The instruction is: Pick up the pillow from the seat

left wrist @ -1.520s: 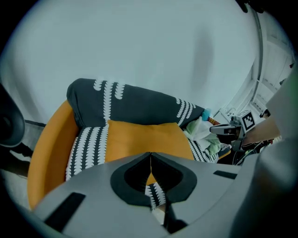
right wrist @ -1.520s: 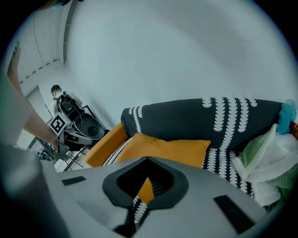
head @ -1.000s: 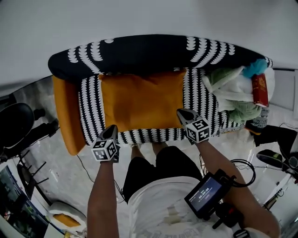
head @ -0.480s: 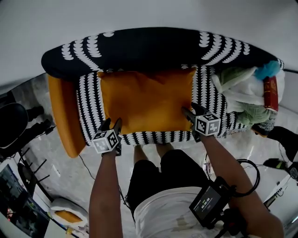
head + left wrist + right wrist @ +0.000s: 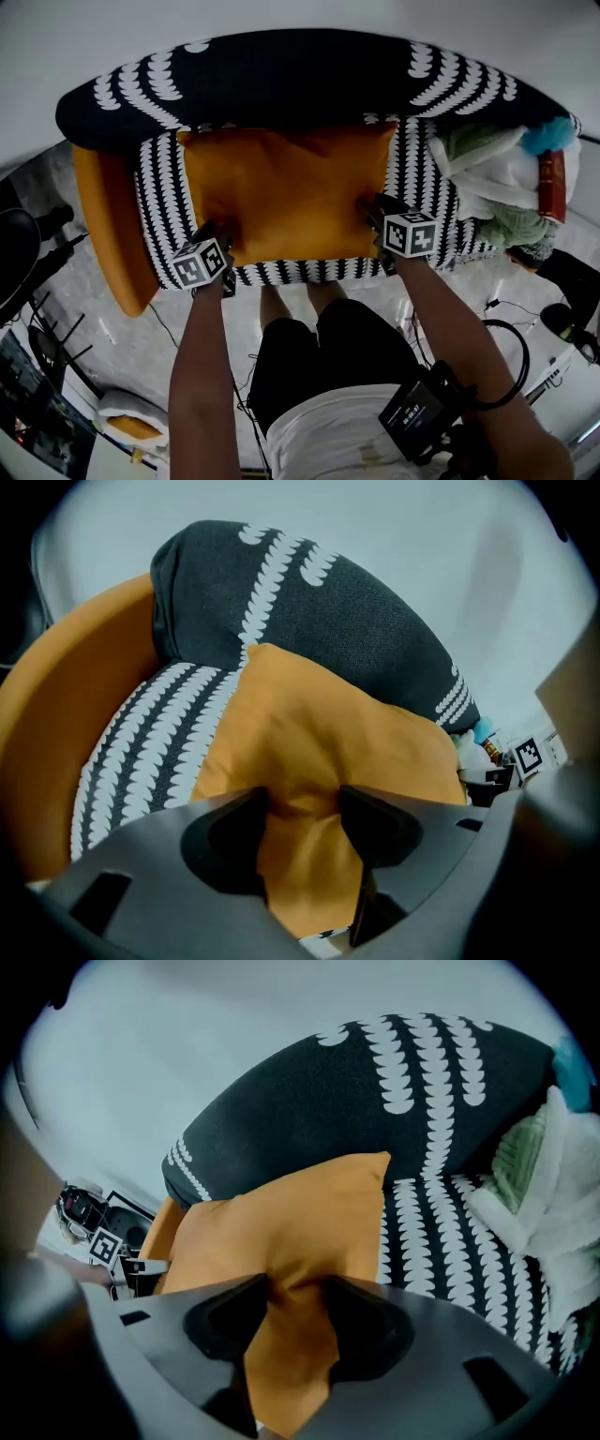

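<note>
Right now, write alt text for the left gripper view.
The left gripper's dark jaws are opening around a bunched corner of the orange pillow, which fills the gap between them. The pillow lies on a black-and-white patterned seat beside an orange armrest.

Wall (image 5: 281,23): plain pale grey. Floor (image 5: 112,337): pale, marbled, black cables (image 5: 497,322) across it. Sofa (image 5: 281,89): black-and-white pattern, orange arm (image 5: 103,225). Black chair (image 5: 11,248), left edge.

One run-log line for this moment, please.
left tongs: opening, pillow edge between | right tongs: open, pillow edge between | pillow: on seat
</note>
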The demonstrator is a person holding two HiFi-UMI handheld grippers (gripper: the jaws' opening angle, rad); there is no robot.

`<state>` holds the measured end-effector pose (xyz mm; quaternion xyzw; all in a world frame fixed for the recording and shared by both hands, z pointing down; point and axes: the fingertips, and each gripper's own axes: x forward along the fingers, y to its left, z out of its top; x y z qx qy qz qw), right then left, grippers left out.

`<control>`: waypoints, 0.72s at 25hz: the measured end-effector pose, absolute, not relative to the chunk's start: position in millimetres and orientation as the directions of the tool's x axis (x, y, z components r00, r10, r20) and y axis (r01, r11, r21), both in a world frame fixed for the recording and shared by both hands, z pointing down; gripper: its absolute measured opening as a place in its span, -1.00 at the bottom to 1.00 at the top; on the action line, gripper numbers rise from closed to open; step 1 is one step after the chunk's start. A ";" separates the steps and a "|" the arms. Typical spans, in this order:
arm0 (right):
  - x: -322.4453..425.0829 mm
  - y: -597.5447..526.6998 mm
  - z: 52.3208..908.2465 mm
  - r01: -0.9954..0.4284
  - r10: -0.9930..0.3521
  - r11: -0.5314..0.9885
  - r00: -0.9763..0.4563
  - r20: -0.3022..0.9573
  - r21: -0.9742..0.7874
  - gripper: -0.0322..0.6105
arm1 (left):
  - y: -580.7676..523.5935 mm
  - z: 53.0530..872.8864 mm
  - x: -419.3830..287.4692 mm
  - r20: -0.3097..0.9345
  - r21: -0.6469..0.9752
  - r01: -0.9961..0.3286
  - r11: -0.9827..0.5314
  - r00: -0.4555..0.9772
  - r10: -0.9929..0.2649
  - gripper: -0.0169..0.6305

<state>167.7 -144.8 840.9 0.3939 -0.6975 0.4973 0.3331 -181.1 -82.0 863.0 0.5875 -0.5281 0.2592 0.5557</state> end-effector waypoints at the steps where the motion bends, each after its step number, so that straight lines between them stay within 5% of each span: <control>1: 166.6 -144.0 842.2 -0.877 -0.208 0.207 -0.473 0.856 -0.434 -0.25 | -81.4 863.1 -179.3 0.892 0.382 -0.907 0.175 0.312 -0.328 -0.21; 7: 162.1 -138.8 837.0 -0.851 -0.173 0.272 -0.503 0.847 -0.450 -0.62 | -80.3 848.3 -174.6 0.883 0.375 -0.914 0.152 0.304 -0.357 -0.86; 18: 167.2 -120.1 790.4 -0.823 -0.195 0.304 -0.547 0.814 -0.480 -0.82 | -43.1 793.7 -161.4 0.859 0.391 -0.913 0.115 0.317 -0.402 -0.90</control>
